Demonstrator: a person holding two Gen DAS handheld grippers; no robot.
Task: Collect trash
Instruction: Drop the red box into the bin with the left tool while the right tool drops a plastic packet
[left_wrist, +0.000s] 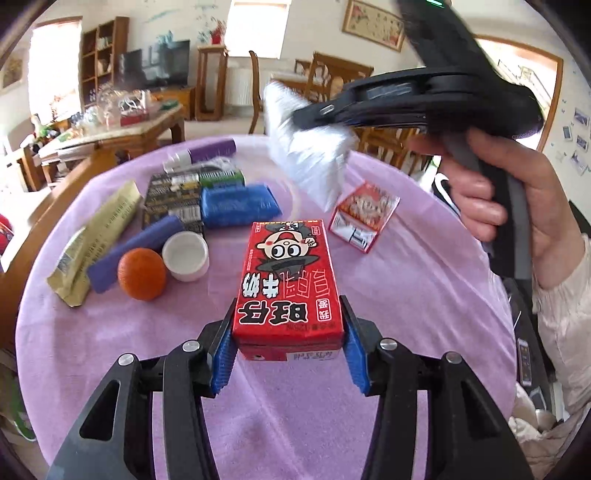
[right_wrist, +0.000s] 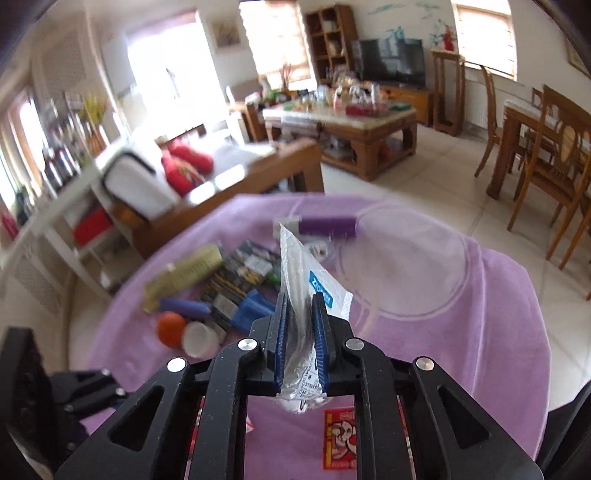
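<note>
Nearest, my left tool (left_wrist: 290, 341) clamps the red milk carton (left_wrist: 288, 280) above the purple-clothed surface (left_wrist: 424, 295). My right tool (right_wrist: 300, 345) pinches a clear plastic wrapper (right_wrist: 299, 266), lifted. I should keep both grips firm and carry them off without brushing the clutter.

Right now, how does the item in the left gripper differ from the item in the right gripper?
The left gripper holds a red milk carton: a rigid, opaque box printed with a cartoon face. The right gripper holds a clear plastic wrapper: thin, crumpled and see-through. The carton keeps the jaws wide apart; the wrapper lets them nearly meet. Both are clamped between blue pads above the purple tablecloth.
</note>
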